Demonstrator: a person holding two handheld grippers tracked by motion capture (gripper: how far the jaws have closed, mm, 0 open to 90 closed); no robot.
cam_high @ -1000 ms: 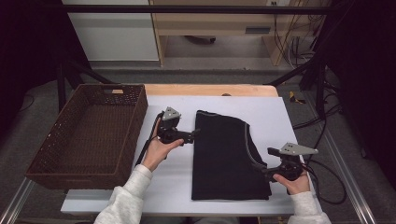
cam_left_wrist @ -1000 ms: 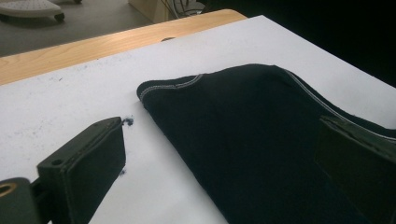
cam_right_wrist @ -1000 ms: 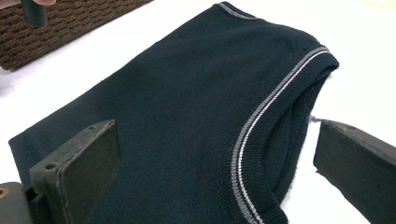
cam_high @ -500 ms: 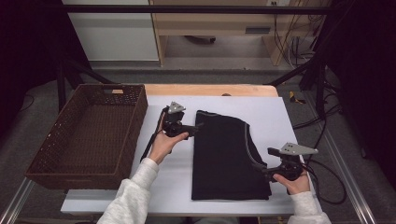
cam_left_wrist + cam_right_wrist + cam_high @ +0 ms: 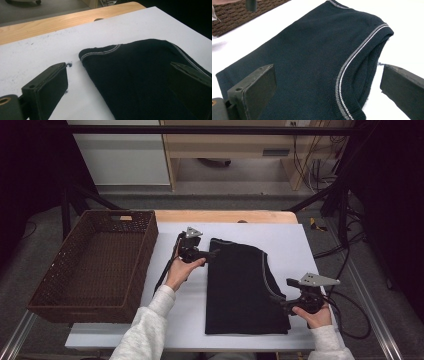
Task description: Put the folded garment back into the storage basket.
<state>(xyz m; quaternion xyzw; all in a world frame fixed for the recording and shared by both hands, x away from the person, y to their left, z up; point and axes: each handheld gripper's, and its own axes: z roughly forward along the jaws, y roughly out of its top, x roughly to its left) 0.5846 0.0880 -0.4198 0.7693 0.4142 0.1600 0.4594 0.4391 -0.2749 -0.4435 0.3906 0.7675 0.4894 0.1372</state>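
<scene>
While the folded black garment lies flat on the white desk, the left tongs gape at its far corner and the right tongs gape at its striped edge.

one folded dark knit garment with grey-striped trim; one brown wicker basket; one white-topped table; two handheld two-jaw grippers, the left gripper and the right gripper; two hands.
</scene>
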